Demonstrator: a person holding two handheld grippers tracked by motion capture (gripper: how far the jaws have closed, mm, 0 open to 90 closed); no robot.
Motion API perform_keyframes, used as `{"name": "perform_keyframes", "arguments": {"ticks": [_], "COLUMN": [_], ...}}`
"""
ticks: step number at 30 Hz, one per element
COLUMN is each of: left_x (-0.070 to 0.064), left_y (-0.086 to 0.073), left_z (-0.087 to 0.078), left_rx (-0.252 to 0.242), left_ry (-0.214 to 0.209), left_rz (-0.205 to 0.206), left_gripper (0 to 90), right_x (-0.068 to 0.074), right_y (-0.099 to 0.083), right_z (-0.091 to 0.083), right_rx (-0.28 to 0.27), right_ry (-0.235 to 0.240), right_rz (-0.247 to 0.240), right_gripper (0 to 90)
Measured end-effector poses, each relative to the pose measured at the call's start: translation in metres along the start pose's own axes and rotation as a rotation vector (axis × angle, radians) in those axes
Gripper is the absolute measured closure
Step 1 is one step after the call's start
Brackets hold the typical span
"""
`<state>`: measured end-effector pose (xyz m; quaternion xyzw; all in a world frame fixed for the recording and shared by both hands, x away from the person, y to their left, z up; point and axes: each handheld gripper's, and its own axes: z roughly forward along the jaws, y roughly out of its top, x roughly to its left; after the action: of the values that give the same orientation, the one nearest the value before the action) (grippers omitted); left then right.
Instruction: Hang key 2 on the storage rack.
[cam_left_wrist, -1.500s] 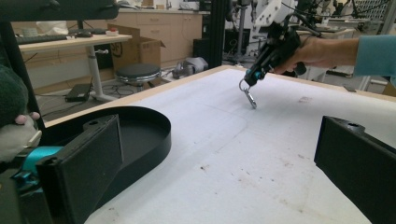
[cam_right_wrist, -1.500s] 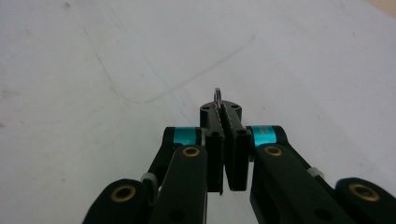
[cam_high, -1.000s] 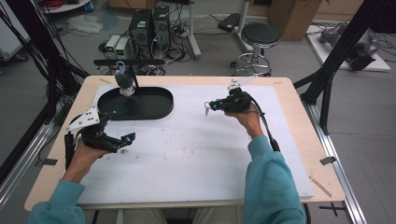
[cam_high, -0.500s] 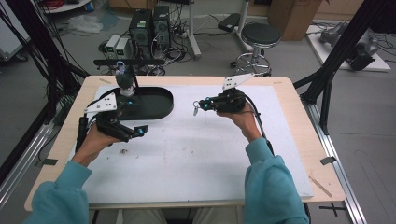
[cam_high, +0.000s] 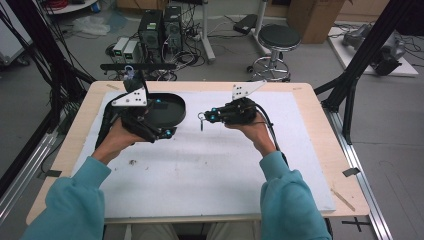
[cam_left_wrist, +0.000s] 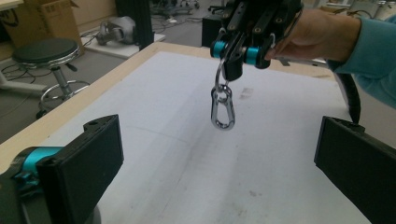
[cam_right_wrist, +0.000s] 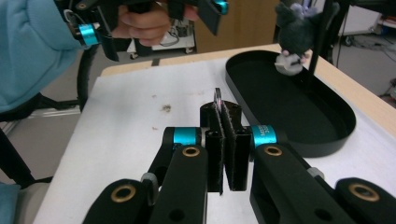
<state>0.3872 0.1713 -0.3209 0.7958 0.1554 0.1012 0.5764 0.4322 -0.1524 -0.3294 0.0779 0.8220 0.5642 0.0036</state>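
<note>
White matting covers the wooden counter (cam_high: 320, 150) in the high view; my right claw (cam_high: 207, 118) is pinched on a carabiner (cam_high: 201, 120) hanging above the mat, while my left claw (cam_high: 167, 132) hovers at the near rim of a black oval tray (cam_high: 172, 107); from my left gripper view the jaws stand wide apart, and the carabiner (cam_left_wrist: 222, 109) dangles between them farther off, well clear of the mat; from my right gripper view the jaws are pressed together on the ring, and the tray (cam_right_wrist: 303, 112) lies beyond with a grey plush toy (cam_right_wrist: 294, 28) at its far end; I judge the clip lifted, the handover or placing not yet done.
</note>
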Motion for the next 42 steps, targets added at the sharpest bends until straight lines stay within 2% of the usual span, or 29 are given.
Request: {"name": "perform_keyframes", "arguments": {"ticks": [6, 9, 10, 11, 14, 19, 21, 24, 26, 28, 34, 35, 39, 42], "left_x": [0.0, -0.001, -0.001, -0.001, -0.002, -0.004, -0.005, -0.006, -0.007, -0.007, -0.007, -0.007, -0.008, -0.009], "left_y": [0.007, 0.009, 0.009, 0.009, 0.009, 0.011, 0.011, 0.012, 0.012, 0.012, 0.014, 0.014, 0.014, 0.014], "left_z": [0.014, 0.019, 0.02, 0.022, 0.027, 0.031, 0.031, 0.033, 0.034, 0.034, 0.031, 0.031, 0.031, 0.031], "left_rx": [0.025, 0.019, 0.022, 0.022, 0.033, 0.034, 0.023, 0.033, 0.03, 0.031, 0.025, 0.023, 0.034, 0.045], "left_ry": [-0.028, -0.036, -0.041, -0.043, -0.05, -0.071, -0.083, -0.093, -0.105, -0.124, -0.127, -0.129, -0.132, -0.134], "left_rz": [0.011, 0.011, 0.012, 0.011, 0.016, 0.029, 0.031, 0.038, 0.046, 0.054, 0.075, 0.076, 0.08, 0.066], "left_gripper": [2.8, 2.8, 2.8, 2.8, 2.8, 3.2, 10.7, 15.8, 21.7, 28.6, 49.0, 52.5, 58.5, 62.4], "right_x": [0.003, 0.005, 0.005, 0.006, 0.007, 0.008, 0.009, 0.009, 0.01, 0.01, 0.011, 0.012, 0.011, 0.011], "right_y": [0.002, 0.002, 0.002, 0.002, 0.003, 0.003, 0.004, 0.004, 0.005, 0.005, 0.005, 0.005, 0.005, 0.005], "right_z": [0.003, 0.003, 0.004, 0.004, 0.006, 0.008, 0.009, 0.01, 0.01, 0.012, 0.014, 0.014, 0.015, 0.016], "right_rx": [-0.01, -0.011, -0.017, -0.009, -0.021, -0.027, -0.024, -0.033, -0.03, -0.035, -0.026, -0.026, -0.027, -0.03], "right_ry": [0.025, 0.04, 0.042, 0.048, 0.057, 0.07, 0.078, 0.082, 0.092, 0.096, 0.116, 0.121, 0.128, 0.131], "right_rz": [-0.026, -0.019, -0.031, -0.013, -0.032, -0.036, -0.03, -0.043, -0.028, -0.037, -0.051, -0.041, -0.043, -0.041], "right_gripper": [88.7, 88.7, 88.6, 88.7, 88.7, 88.7, 88.6, 88.7, 88.7, 88.7, 88.6, 88.7, 88.7, 88.6]}}
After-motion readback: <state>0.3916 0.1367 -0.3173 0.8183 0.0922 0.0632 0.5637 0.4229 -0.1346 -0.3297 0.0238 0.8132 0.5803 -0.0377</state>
